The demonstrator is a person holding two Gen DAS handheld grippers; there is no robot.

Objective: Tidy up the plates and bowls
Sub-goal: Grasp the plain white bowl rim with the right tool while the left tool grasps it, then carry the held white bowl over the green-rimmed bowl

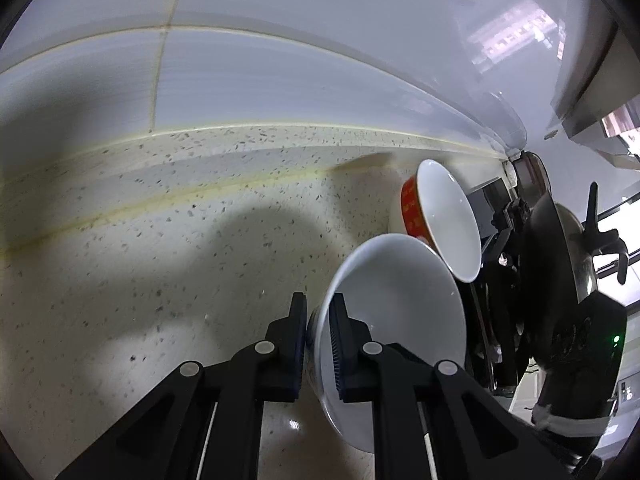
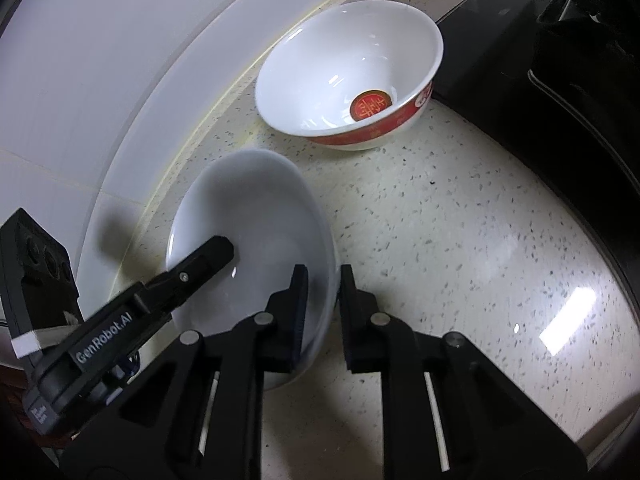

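Observation:
A plain white bowl sits on the speckled counter close to the wall. My left gripper is shut on its near-left rim, one pad inside and one outside. In the right wrist view, one finger of that gripper reaches into the bowl from the left. My right gripper is shut on the bowl's opposite rim, which runs between its two pads. A second bowl, white inside with a red patterned outside and a red emblem at its bottom, stands just beyond, untouched.
A white tiled wall rises behind the counter. A black cooktop borders the counter to the right of the red bowl. The right gripper's black housing fills the right edge of the left wrist view.

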